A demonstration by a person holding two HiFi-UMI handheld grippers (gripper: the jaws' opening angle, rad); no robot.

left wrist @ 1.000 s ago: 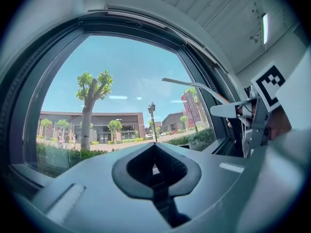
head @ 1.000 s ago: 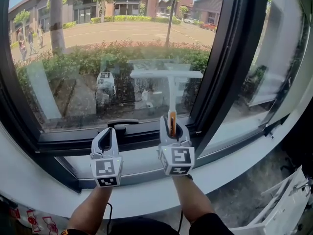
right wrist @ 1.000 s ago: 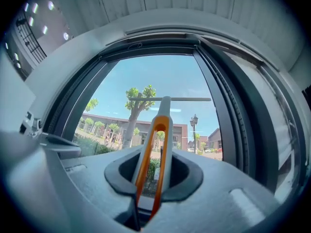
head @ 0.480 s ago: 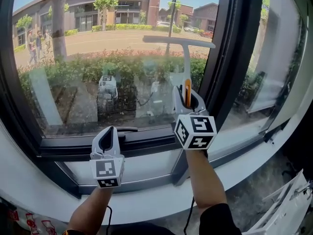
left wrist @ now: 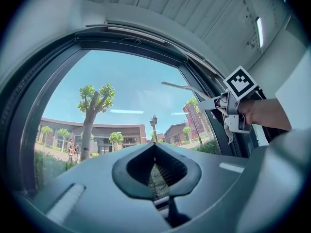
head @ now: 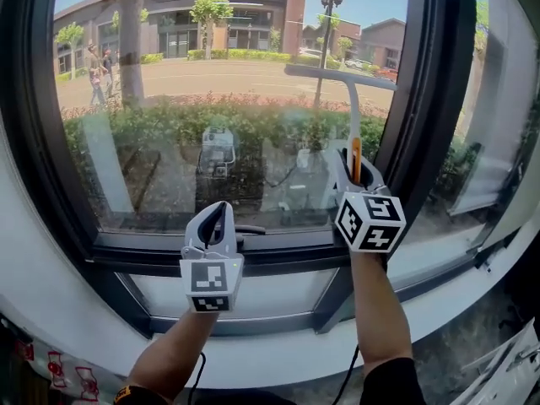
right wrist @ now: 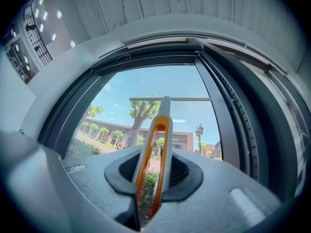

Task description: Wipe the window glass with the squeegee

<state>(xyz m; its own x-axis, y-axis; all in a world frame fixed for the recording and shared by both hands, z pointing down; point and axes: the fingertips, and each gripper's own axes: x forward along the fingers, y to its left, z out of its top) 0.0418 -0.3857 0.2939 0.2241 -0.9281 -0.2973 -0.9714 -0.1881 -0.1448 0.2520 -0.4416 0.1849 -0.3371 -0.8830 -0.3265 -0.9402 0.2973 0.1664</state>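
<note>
A grey squeegee [head: 349, 108] with an orange-edged handle stands upright against the window glass [head: 194, 99]. Its blade [head: 339, 76] lies level near the pane's upper right, next to the dark mullion. My right gripper [head: 355, 165] is shut on the squeegee handle [right wrist: 154, 154], with the blade [right wrist: 170, 99] straight ahead in the right gripper view. My left gripper [head: 213, 226] hovers lower at the pane's bottom edge, shut and empty. From the left gripper view the right gripper [left wrist: 228, 111] and blade show at upper right.
A dark window frame [head: 426, 116] runs up right of the squeegee, with a second pane [head: 494, 91] beyond it. A black latch handle [head: 247, 229] sits on the bottom rail beside the left gripper. The pale sill [head: 278, 340] curves below.
My right gripper has carried the squeegee up the glass and to the right, from low in the pane to near the mullion. The left gripper rose slightly.
</note>
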